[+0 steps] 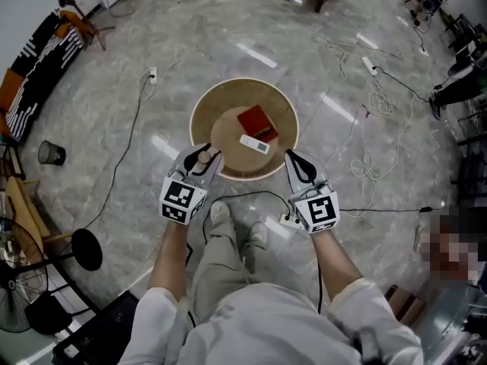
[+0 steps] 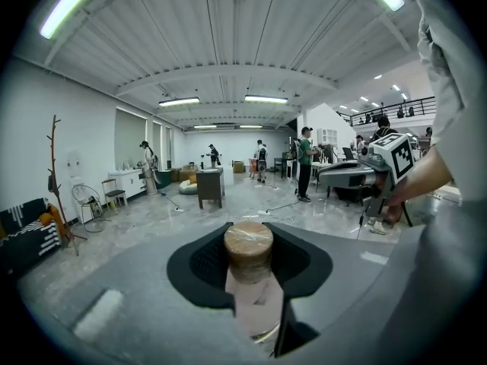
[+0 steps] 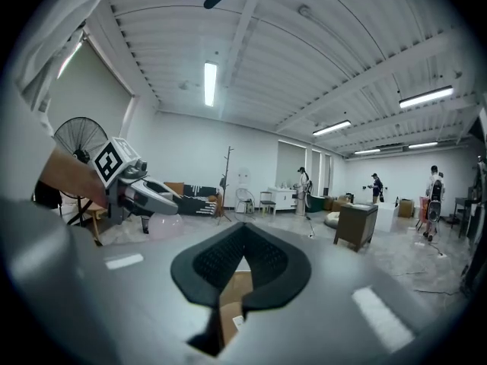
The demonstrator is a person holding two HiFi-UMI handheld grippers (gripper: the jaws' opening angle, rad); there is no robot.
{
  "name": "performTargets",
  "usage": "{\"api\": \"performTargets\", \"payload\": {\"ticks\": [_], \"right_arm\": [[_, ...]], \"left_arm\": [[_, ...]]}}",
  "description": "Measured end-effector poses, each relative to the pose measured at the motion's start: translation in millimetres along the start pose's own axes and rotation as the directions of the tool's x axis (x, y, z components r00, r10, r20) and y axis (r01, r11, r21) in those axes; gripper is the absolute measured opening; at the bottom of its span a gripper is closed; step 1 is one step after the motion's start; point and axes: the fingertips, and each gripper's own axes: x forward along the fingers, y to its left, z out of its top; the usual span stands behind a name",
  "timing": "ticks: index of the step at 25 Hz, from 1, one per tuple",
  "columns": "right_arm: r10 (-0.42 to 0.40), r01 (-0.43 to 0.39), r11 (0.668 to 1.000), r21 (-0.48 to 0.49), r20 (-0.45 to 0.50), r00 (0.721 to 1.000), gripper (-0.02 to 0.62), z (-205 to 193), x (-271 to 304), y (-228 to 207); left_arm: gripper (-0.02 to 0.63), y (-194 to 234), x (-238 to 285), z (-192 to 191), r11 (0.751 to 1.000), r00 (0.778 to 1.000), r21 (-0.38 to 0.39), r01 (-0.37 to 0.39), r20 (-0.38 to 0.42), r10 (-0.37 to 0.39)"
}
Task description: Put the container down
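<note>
I've got the big round tan basket [image 1: 205, 105] with its brown floor straight below. My left gripper [image 1: 202, 158] is at the basket's near-left rim. Its pads are clamped on either side of the cork end of an upright, pale pink cork-stoppered bottle [image 2: 249, 280]. My right gripper [image 1: 295, 160] sits at the basket's near-right rim, pads closed together with nothing I can see between them. Inside the basket lie a flat red book [image 1: 257, 122] and, just beside it, a small white slab [image 1: 255, 144].

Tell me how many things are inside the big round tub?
2. A red box lies on the tub's floor; a small white item lies beside it, nearer the person. The near wall may hide more.
</note>
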Motion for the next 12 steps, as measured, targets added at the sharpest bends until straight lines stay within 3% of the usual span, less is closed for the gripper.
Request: {"api": "performTargets", "payload": {"ticks": [12], "right_arm": [[-0.035,0.034,0.999,-0.016,-0.048,0.998,0.005,-121.6,106.4,-23.1]], "left_arm": [[0.118,84.9,123.4,-136.7,0.999,0.998,-0.025,0.027,-0.057,-0.028]]}}
